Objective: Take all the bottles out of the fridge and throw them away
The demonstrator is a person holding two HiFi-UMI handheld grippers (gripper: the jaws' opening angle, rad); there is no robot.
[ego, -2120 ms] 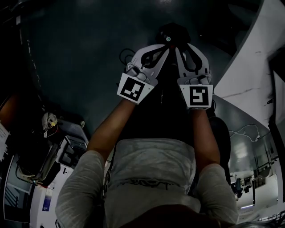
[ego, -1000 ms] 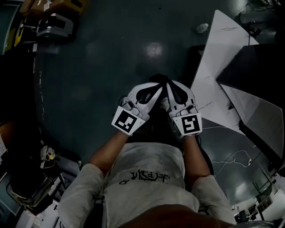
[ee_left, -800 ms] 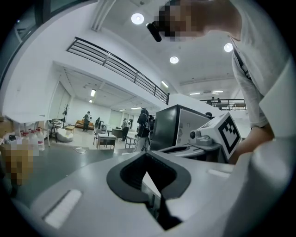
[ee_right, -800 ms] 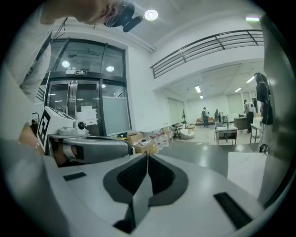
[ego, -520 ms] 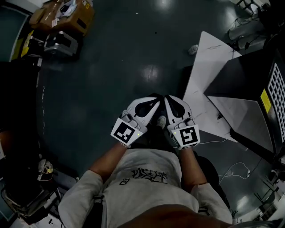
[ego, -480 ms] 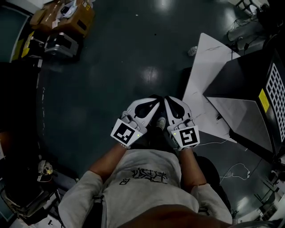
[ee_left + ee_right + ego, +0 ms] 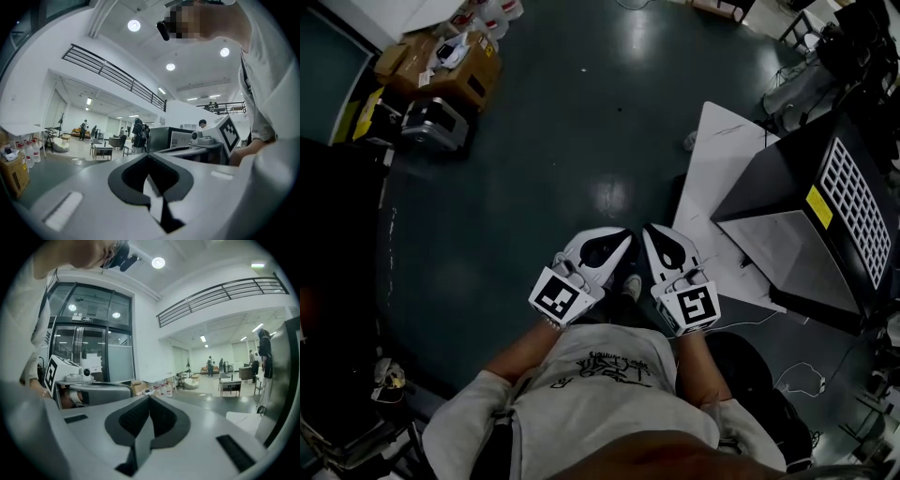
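Observation:
In the head view my left gripper (image 7: 622, 238) and right gripper (image 7: 650, 232) are held side by side before the person's chest, above a dark floor. Both look shut with nothing between their fingers. The left gripper view shows its jaws (image 7: 149, 158) closed together and pointing level into a large hall. In the right gripper view the gripper (image 7: 150, 399) is likewise closed and empty. A black cabinet (image 7: 797, 225) with a white grid panel stands at the right; I cannot tell whether it is the fridge. No bottle is in either gripper.
A white board (image 7: 712, 187) lies on the floor beside the cabinet. Cardboard boxes (image 7: 441, 66), a dark case (image 7: 436, 122) and white jugs (image 7: 492, 14) sit at the far left. People, tables (image 7: 104, 150) and chairs are far off in the hall.
Both grippers have stayed together and shut. The floor has dropped farther away, and the black cabinet, the white board and the boxes have come further into view.

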